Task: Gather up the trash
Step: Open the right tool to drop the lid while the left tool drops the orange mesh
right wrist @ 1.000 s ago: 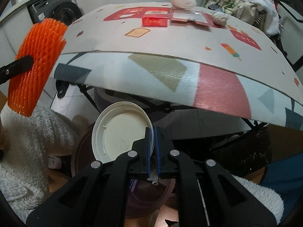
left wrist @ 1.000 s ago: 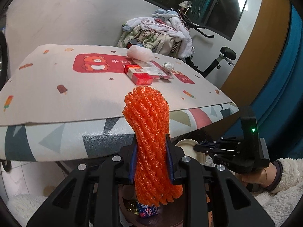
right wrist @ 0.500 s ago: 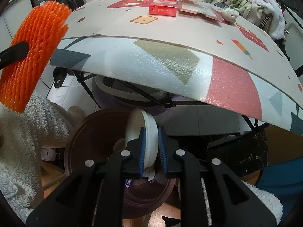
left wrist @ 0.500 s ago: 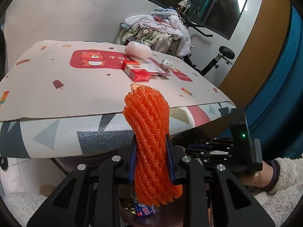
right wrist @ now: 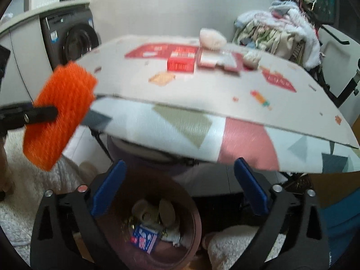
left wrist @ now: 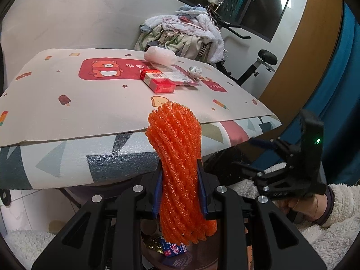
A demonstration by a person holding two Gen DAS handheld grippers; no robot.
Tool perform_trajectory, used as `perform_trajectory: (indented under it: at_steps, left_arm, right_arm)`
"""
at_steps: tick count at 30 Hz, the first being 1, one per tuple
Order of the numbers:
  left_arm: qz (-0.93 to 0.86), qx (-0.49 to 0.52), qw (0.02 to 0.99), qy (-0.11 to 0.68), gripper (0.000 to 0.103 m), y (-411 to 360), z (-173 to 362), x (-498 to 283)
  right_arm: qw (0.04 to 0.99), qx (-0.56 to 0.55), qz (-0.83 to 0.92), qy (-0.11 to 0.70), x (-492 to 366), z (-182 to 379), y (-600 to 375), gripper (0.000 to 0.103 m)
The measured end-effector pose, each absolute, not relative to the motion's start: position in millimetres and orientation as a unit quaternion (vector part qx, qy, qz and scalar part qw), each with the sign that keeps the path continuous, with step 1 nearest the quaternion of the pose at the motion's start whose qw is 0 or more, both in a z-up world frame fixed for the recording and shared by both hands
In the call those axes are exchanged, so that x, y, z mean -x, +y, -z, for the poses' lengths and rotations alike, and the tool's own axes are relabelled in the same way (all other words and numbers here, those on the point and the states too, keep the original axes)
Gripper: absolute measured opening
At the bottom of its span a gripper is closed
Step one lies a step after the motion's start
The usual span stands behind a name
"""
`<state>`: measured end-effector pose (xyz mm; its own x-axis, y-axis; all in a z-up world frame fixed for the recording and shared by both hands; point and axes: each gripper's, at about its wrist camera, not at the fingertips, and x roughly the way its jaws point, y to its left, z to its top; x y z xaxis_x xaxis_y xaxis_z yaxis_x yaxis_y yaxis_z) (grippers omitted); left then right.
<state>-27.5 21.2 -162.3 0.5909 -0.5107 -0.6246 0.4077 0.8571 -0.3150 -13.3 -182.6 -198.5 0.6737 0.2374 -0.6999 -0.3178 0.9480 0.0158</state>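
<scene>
Nearest to us, the left gripper [left wrist: 180, 193] is clamped on an orange foam net sleeve [left wrist: 177, 168], its blue pads pressing the sleeve from both sides so that it stands upright between them, its lower end hanging over the brown bin [right wrist: 191, 204] below. Our right gripper [right wrist: 177, 186] has just been opening and now stands with its blue pads spread wide, nothing between them, right above the bin's mouth. Inside the bin we see a blue printed wrapper [right wrist: 144, 239] and some pale round pieces, too blurred to name. Just beyond the bin runs the edge of the folding table [left wrist: 74, 157], covered by a mat with a bear print. Further back on that mat lie a red box [left wrist: 157, 81], a flat clear packet [left wrist: 180, 76] beside it, a small crumpled white wad [left wrist: 194, 71] and a pale foam net [left wrist: 160, 55]. Behind the table a heap of laundry [left wrist: 184, 36] is piled on an exercise bike [left wrist: 258, 65].
</scene>
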Motion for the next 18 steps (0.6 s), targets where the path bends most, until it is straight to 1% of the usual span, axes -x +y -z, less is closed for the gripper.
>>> perform_trajectory:
  at_steps: [11, 15, 17, 18]
  left_arm:
    - [0.278, 0.026, 0.881, 0.382, 0.026, -1, 168, 28]
    - [0.289, 0.006, 0.875, 0.389, 0.029, -11, 172, 28]
    - [0.294, -0.001, 0.872, 0.391, 0.037, -15, 174, 28]
    - [0.294, -0.004, 0.872, 0.392, 0.050, -17, 175, 28]
  right_arm:
    - [0.929, 0.006, -0.117, 0.352, 12, 189, -207, 0.097]
    - [0.929, -0.010, -0.107, 0.355, 11, 190, -214, 0.097]
    - [0.929, -0.016, -0.105, 0.356, 11, 191, -217, 0.097]
    - [0.928, -0.017, -0.104, 0.357, 11, 191, -217, 0.097]
